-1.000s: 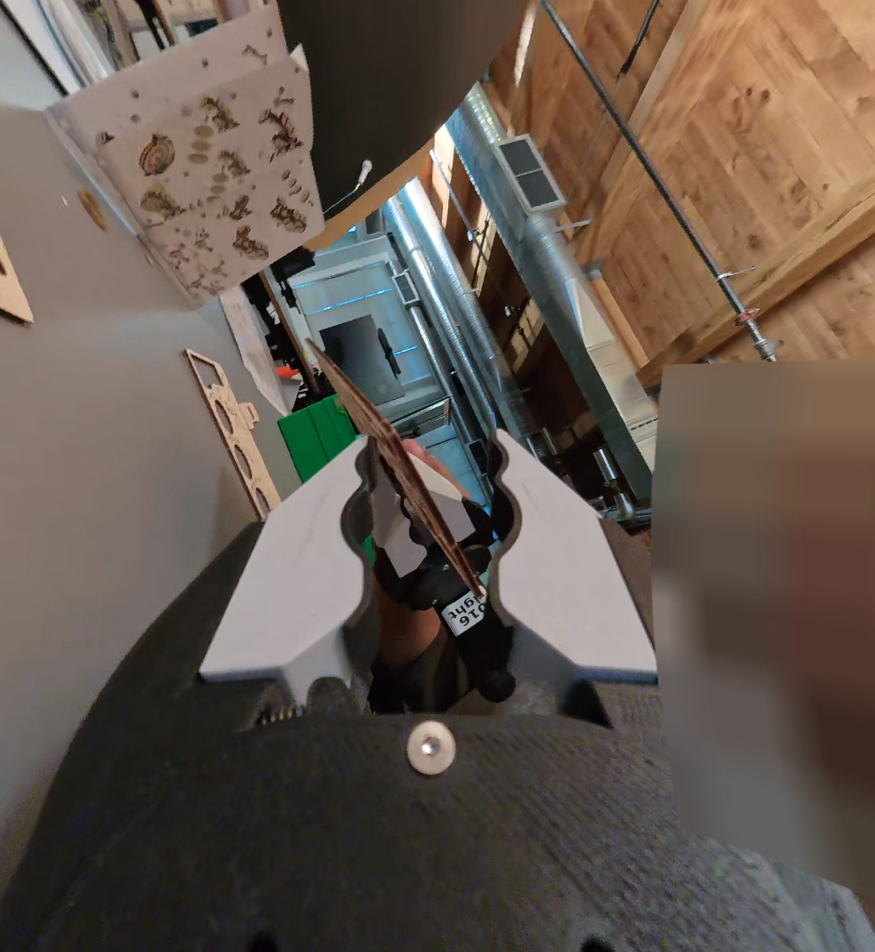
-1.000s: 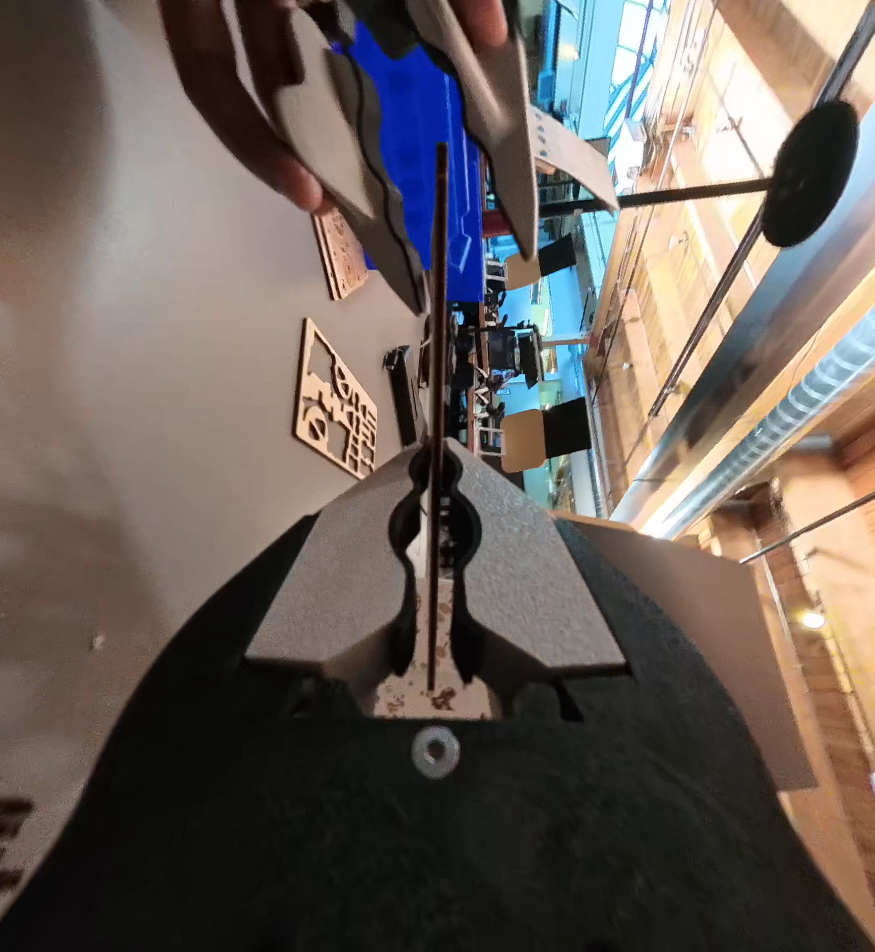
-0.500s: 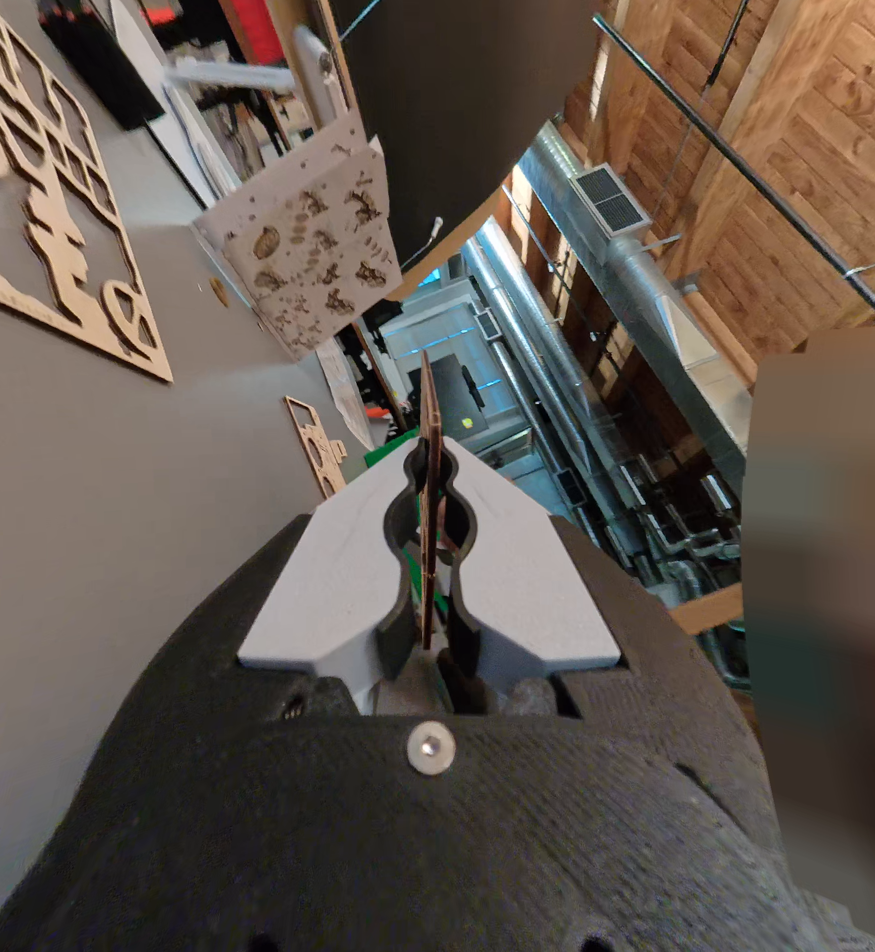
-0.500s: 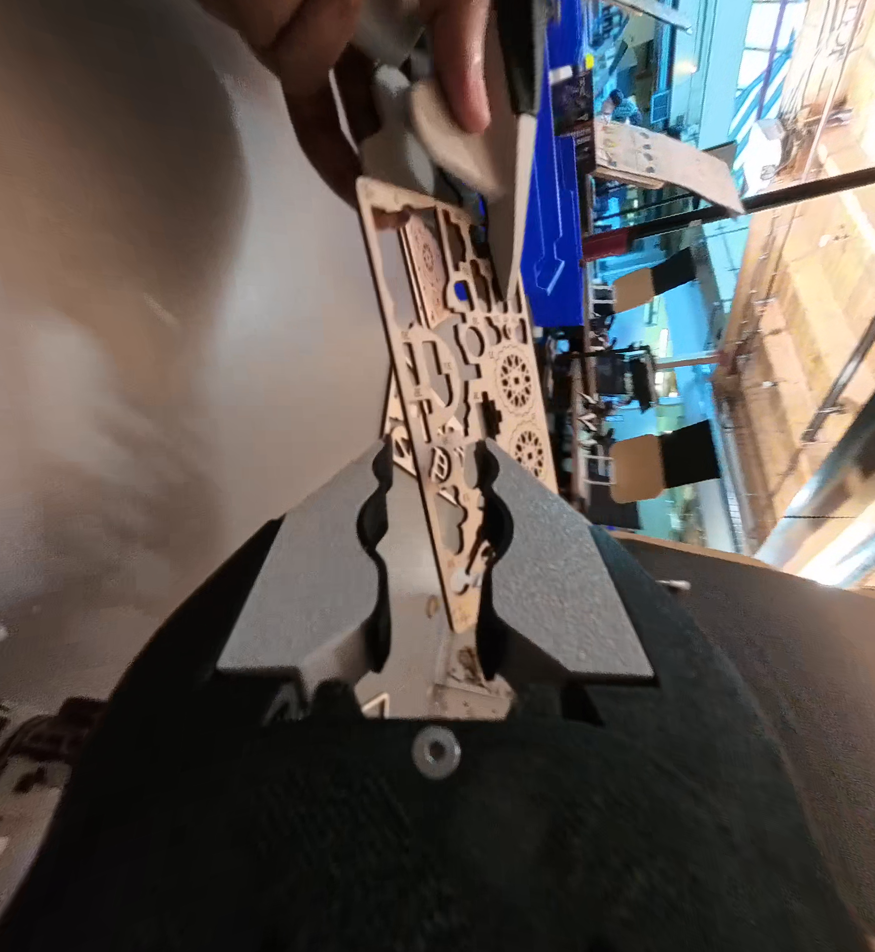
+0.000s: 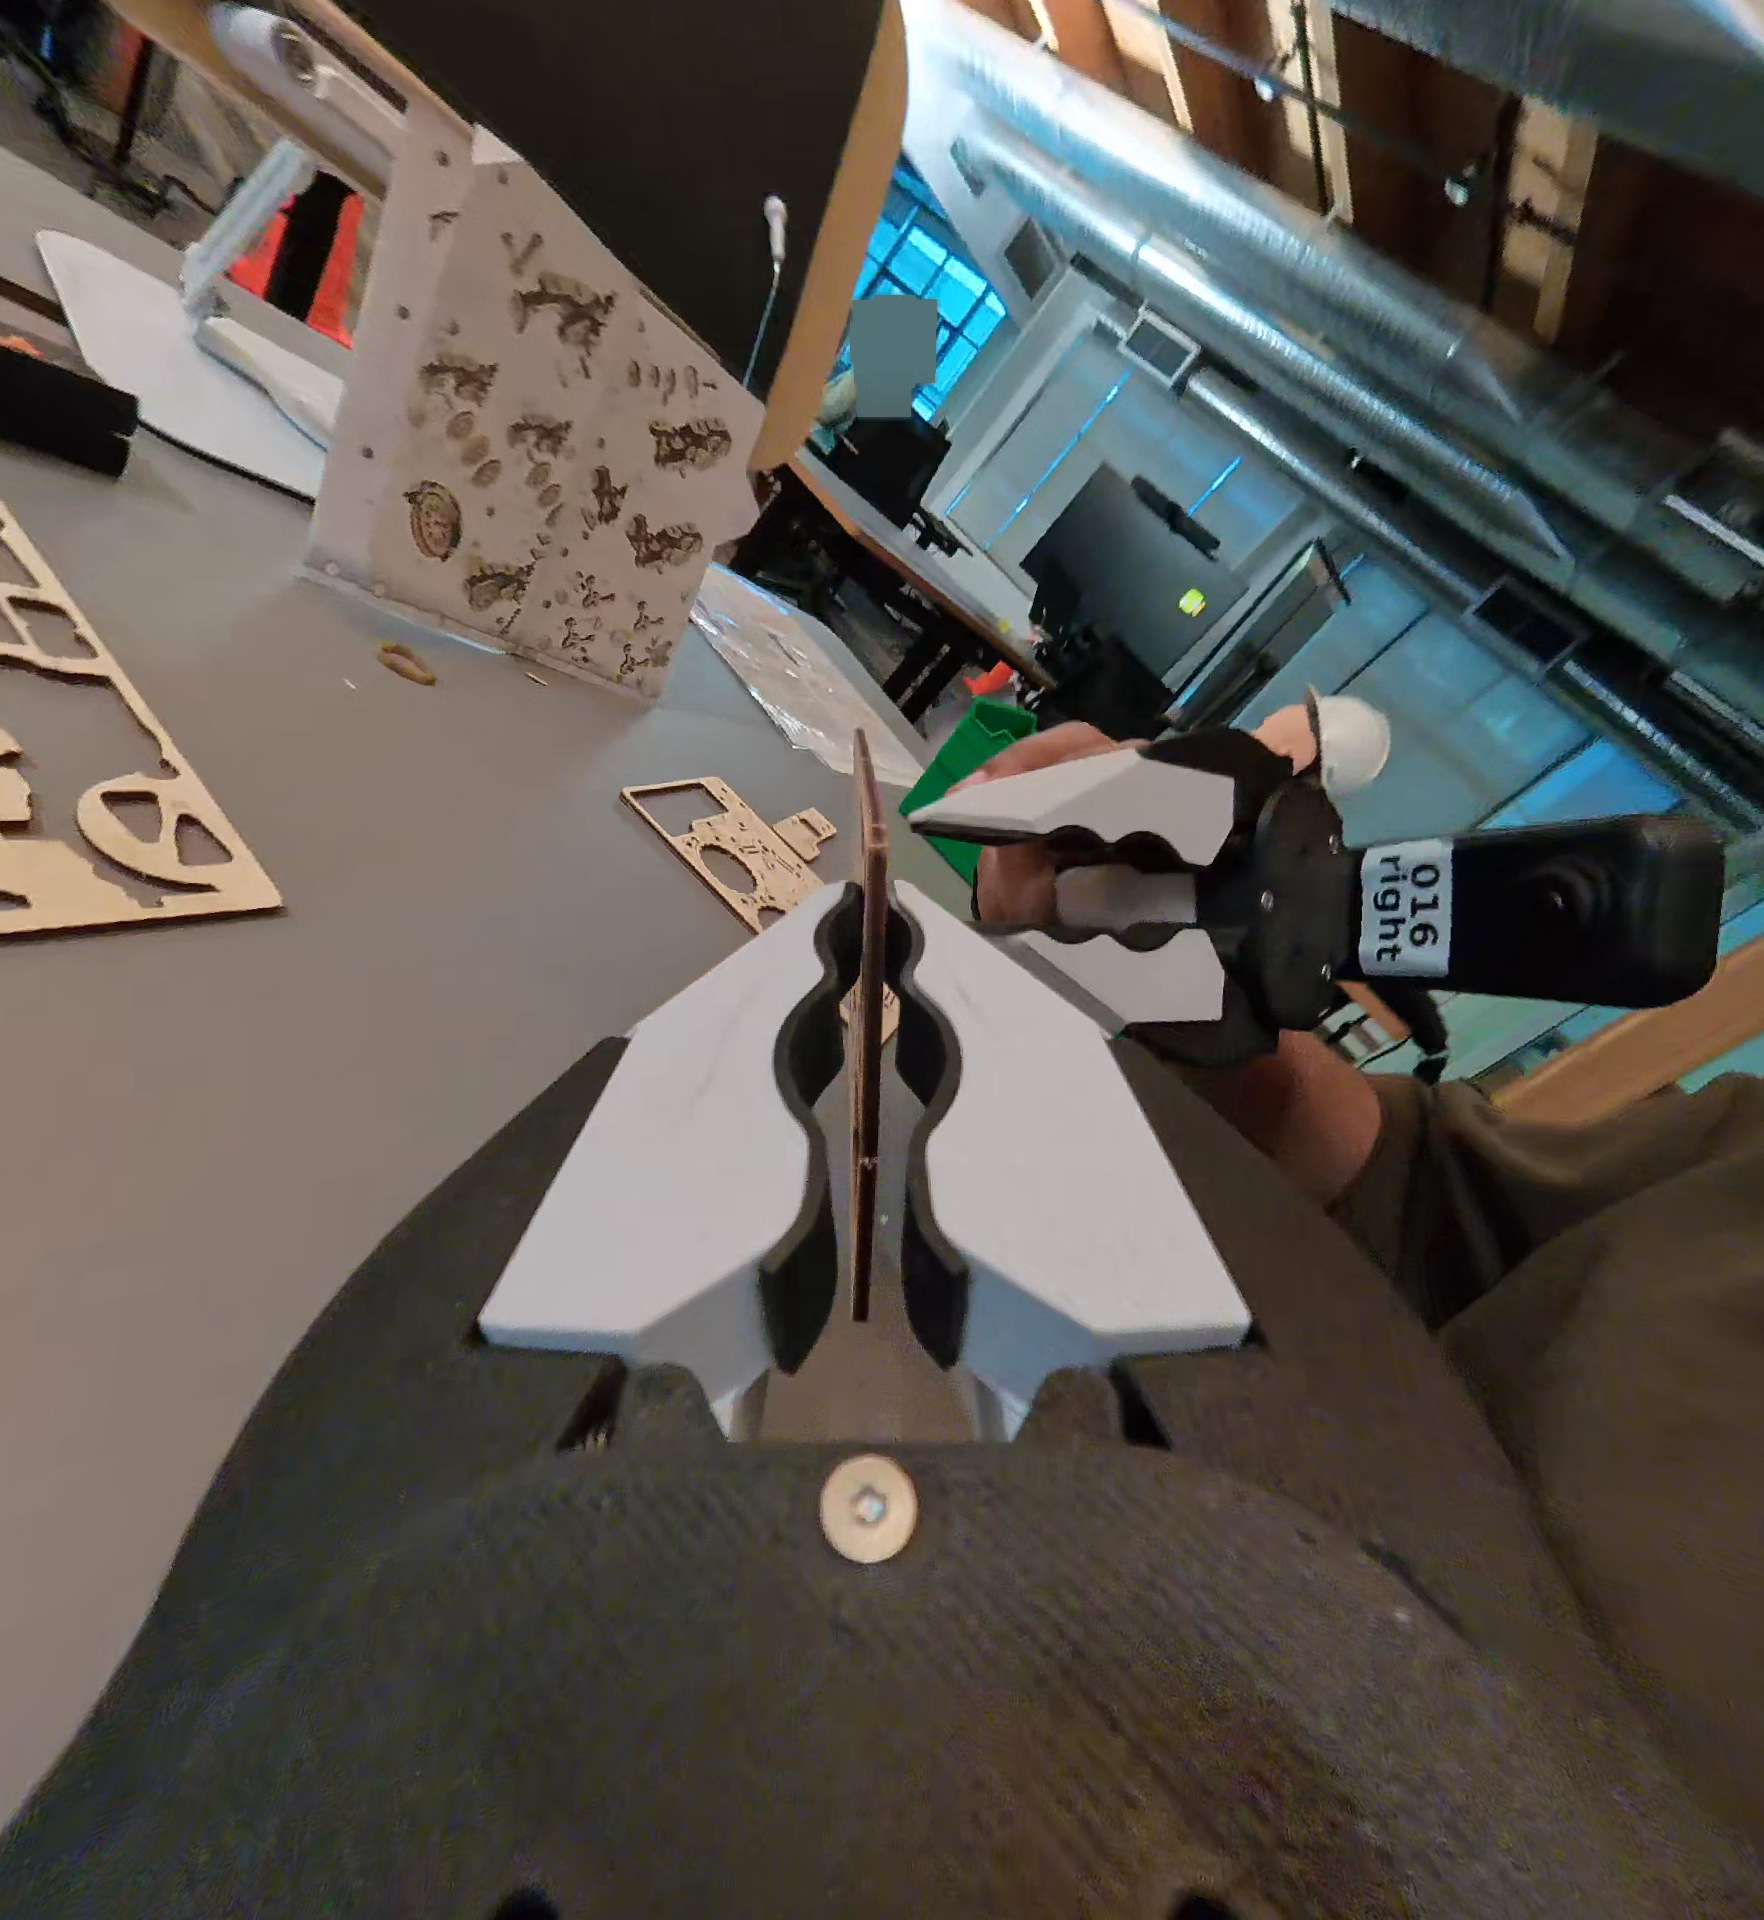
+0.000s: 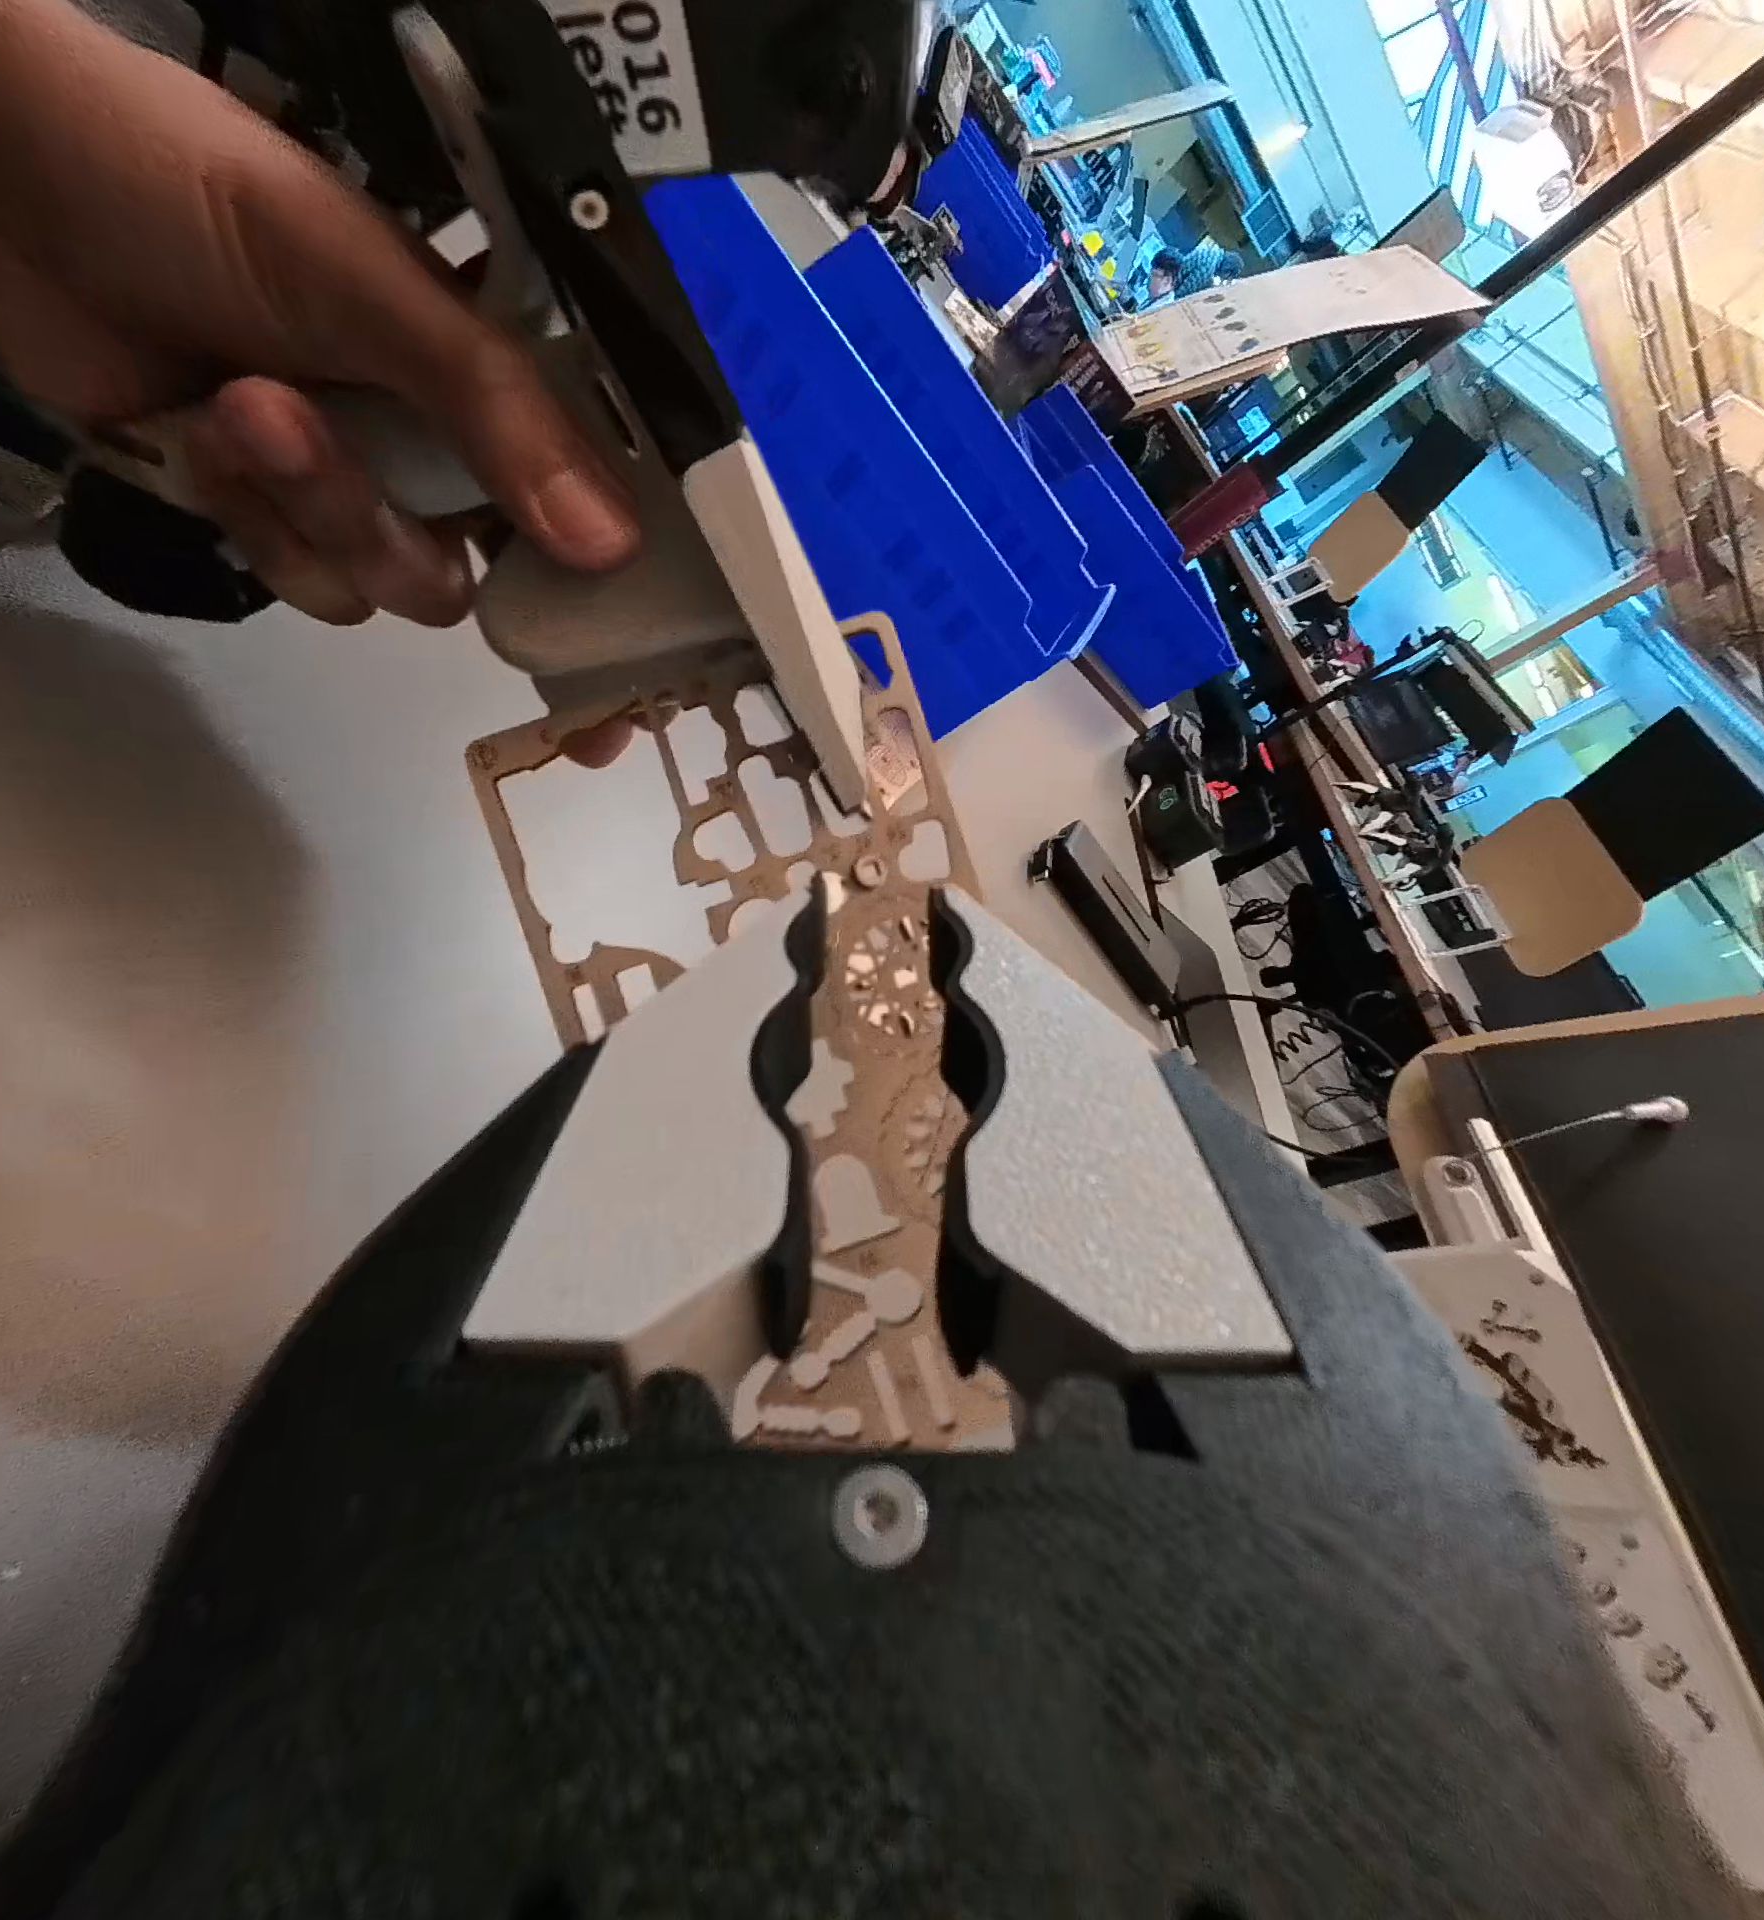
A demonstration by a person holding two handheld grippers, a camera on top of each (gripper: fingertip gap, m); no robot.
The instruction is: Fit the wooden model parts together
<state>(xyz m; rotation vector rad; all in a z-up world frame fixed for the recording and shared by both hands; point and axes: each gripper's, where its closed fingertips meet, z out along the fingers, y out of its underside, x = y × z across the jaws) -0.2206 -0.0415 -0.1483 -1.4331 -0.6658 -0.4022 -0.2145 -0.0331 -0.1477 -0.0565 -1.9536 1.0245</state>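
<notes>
In the left wrist view, the left gripper [image 5: 865,904] is squeezed onto a thin wooden sheet [image 5: 865,997]. The sheet stands on its edge between the two grey fingers [image 5: 712,1132], so only its dark, thin side shows. The right gripper [image 5: 919,831] is to the right, a little farther off, held in a hand [image 5: 1023,883]. Its tip points at the top of the sheet and is just beside it. Its fingers are apart, with nothing between them. On the grey table [image 5: 338,987] lies a big cut-out wooden sheet [image 5: 47,810] at the far left, and a smaller wooden piece [image 5: 732,842] lies just past the gripper. A white board with brown spots [image 5: 535,457] stands farther back.

In the right wrist view, the wooden sheet [image 6: 712,831] shows its flat side, full of cut-out shapes and little wheels. The left gripper [image 6: 836,800] comes down from the top, held in a hand [image 6: 234,343], and pinches the sheet near its far edge. The right gripper [image 6: 878,904] has its fingers open, one at each side of the picture of the sheet, and they do not squeeze it. Blue bins [image 6: 961,499] sit on the far side of the table.
</notes>
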